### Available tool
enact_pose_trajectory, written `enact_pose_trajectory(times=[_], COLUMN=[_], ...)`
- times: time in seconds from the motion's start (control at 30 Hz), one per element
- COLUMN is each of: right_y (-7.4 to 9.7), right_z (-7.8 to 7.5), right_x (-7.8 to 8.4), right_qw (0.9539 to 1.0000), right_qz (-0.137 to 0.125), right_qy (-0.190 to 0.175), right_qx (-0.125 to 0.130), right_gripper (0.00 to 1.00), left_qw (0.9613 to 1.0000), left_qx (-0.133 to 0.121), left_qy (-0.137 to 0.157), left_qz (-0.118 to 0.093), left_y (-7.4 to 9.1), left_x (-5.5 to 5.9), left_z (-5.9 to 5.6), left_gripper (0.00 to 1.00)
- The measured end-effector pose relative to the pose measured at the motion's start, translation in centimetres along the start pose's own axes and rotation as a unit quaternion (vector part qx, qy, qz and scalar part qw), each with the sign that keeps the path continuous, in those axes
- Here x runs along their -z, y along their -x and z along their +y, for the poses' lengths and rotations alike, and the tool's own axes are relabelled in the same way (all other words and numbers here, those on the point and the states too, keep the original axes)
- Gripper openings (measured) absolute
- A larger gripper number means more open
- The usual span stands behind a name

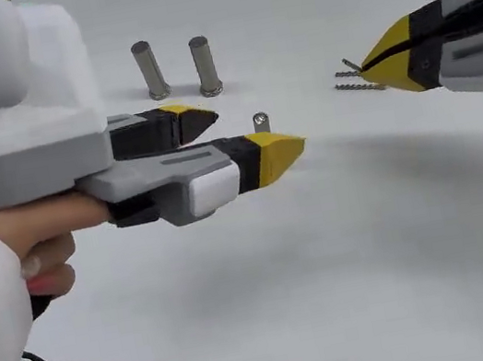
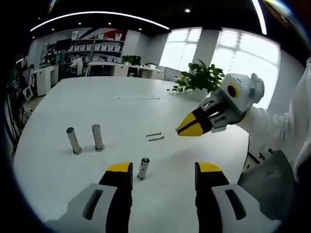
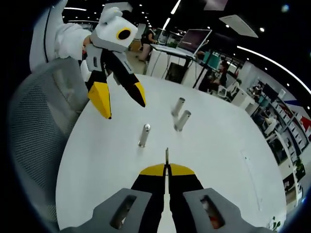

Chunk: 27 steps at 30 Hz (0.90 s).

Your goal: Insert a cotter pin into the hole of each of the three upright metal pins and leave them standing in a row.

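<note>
The broad white table [image 1: 347,246] has a smooth matt top and a rounded edge. It stands in an open-plan office, with tall bright windows [image 2: 228,53], a leafy green plant [image 2: 201,77] and wall shelves [image 2: 104,46] in the left gripper view, and rows of desks [image 3: 180,51] under a dark ceiling with strip lights in the right gripper view. A grey mesh chair [image 3: 34,136] sits at the table's near edge. Three plain dull-silver cylinders with slightly wider feet stand upright on the top. The first rear metal pin [image 1: 149,70] is just beside the second rear metal pin [image 1: 204,65], and the front metal pin [image 1: 261,122] stands apart from them, nearer the person. The left gripper [image 1: 257,129] has a grey plastic body and black jaws ending in yellow wedge tips, and is held by a hand [image 1: 46,238] in a white sleeve. Its jaws are spread wide. In the left gripper view the front metal pin stands between the two tips, nearer one jaw and seemingly clear of both. The right gripper [image 3: 166,167] is built the same way and hovers off to the side above the table. Its jaws are pressed together on a thin steel cotter pin [image 3: 166,154], which juts straight forward from the tips. One loose cotter pin [image 2: 153,134] and another loose cotter pin [image 2: 157,139] lie flat on the table side by side, near the right gripper's tip and well apart from the rear pins.
</note>
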State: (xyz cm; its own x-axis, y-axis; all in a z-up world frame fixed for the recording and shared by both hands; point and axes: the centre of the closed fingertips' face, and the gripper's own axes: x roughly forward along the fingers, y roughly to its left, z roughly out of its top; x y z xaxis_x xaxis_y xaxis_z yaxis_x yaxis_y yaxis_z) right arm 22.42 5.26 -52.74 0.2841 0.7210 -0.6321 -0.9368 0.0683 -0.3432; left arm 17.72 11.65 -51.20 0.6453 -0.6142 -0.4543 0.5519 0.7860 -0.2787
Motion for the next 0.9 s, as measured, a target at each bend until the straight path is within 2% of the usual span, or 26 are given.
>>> enact_pose_trajectory(times=[0.07,0.13,0.23,0.3,0.47,0.67,0.9], right_y=[0.1,0.3,0.5,0.5,0.8,0.8,0.9], right_z=[0.3,0.3,0.6,0.7,1.1,1.6,1.6], right_x=[-0.4,-1.2,-2.0,-2.4,-3.0,-3.7,-4.2], right_qw=[1.0000,0.9997,0.9992,0.9987,0.9974,0.9944,0.9908], right_qz=[-0.004,-0.017,-0.026,-0.025,-0.042,-0.045,-0.049], right_qy=[0.002,0.009,0.020,0.036,0.048,0.086,0.114], right_qx=[0.001,0.017,0.021,0.026,0.035,0.043,0.056], right_gripper=[0.00,0.00,0.00,0.00,0.00,0.00,0.00], left_qw=[1.0000,0.9997,0.9994,0.9992,0.9989,0.9978,0.9971], left_qx=[0.005,0.014,0.022,0.026,0.040,0.055,0.061], left_qy=[0.005,0.018,0.019,0.015,0.010,0.005,0.018], left_qz=[-0.005,-0.011,-0.021,-0.025,-0.024,-0.037,-0.041], left_y=[-0.3,-0.9,-1.2,-1.4,-2.0,-2.3,-2.4], left_x=[-0.4,-0.9,-1.4,-1.8,-1.9,-2.7,-3.0], left_z=[-0.3,-0.3,-0.5,-0.8,-1.5,-2.3,-2.5], left_gripper=[0.48,0.43,0.36,0.35,0.34,0.20,0.13])
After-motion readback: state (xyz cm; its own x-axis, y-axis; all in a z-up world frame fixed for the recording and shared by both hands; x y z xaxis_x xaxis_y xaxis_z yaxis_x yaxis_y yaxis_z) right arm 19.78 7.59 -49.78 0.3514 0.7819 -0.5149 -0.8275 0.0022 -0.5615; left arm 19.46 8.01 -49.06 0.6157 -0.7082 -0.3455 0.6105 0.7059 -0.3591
